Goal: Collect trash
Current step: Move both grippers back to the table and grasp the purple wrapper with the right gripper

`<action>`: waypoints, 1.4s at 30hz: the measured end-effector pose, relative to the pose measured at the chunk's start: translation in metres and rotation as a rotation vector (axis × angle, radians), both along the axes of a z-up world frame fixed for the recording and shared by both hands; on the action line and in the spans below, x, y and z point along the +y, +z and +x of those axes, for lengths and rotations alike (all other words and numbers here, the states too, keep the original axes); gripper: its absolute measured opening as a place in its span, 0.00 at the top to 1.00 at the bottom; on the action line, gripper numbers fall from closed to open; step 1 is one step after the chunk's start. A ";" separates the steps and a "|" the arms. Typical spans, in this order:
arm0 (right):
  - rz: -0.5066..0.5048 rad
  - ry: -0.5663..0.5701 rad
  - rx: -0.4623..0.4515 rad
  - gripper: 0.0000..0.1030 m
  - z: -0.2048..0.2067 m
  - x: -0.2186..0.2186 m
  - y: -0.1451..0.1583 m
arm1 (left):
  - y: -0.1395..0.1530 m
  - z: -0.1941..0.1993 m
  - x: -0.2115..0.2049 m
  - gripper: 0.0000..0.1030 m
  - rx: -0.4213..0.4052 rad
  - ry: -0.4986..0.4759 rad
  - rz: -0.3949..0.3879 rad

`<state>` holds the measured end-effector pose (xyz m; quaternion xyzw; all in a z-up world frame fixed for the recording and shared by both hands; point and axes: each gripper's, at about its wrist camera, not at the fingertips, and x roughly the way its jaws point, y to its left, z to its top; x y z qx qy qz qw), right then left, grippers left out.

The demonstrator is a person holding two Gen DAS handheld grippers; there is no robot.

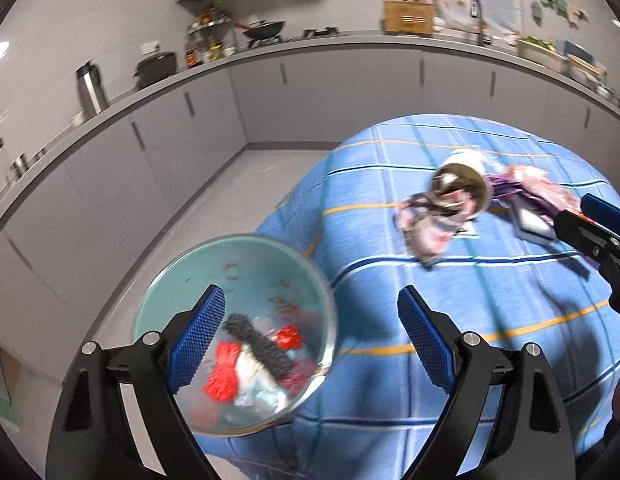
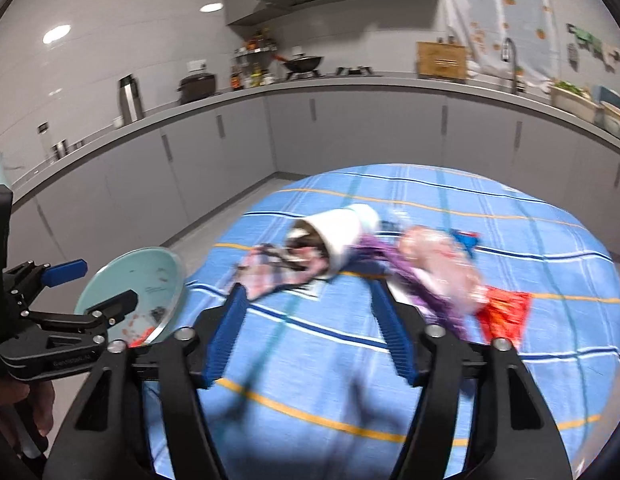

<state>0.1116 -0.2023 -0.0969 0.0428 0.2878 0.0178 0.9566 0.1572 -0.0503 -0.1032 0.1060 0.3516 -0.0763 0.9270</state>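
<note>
Here, both tongs hang over a round table in a blue cloth with white, navy and orange plaid lines (image 2: 310, 360).

Left gripper (image 1: 310, 336): jaws wide, nothing between the pads. Its left blue pad overlaps a pale teal round bin (image 1: 190, 276), which sits below it, off the table edge. The bin already holds crumpled red, white and dark scraps, so it reads as the drop point, parked close beside the table so trash need only travel a short way.

Right gripper (image 2: 306, 332): jaws partly apart, empty, pointing at the litter just ahead.

Trash: a white paper cup (image 2: 342, 236) lies tipped on its side, mouth toward the tongs, dark residue inside. A crumpled pink-and-grey wrapper (image 2: 270, 276) spills from its mouth. To the right of the right tongs lie purple and pink plastic film (image 2: 438, 268) and an orange-red snack packet (image 2: 506, 312). All blurred.

Judgement: collection partly done; table litter remains.
</note>
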 end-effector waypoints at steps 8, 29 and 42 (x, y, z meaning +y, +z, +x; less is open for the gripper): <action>-0.002 -0.151 0.029 0.35 -0.014 -0.062 -0.015 | -0.005 0.020 -0.053 0.15 0.008 -0.078 0.008; 0.004 -0.121 0.215 0.75 0.007 -0.082 -0.061 | -0.020 0.042 -0.094 0.15 0.048 -0.130 0.025; 0.026 -0.099 0.113 0.80 -0.007 -0.068 -0.037 | -0.034 0.080 -0.108 0.15 0.070 -0.156 0.023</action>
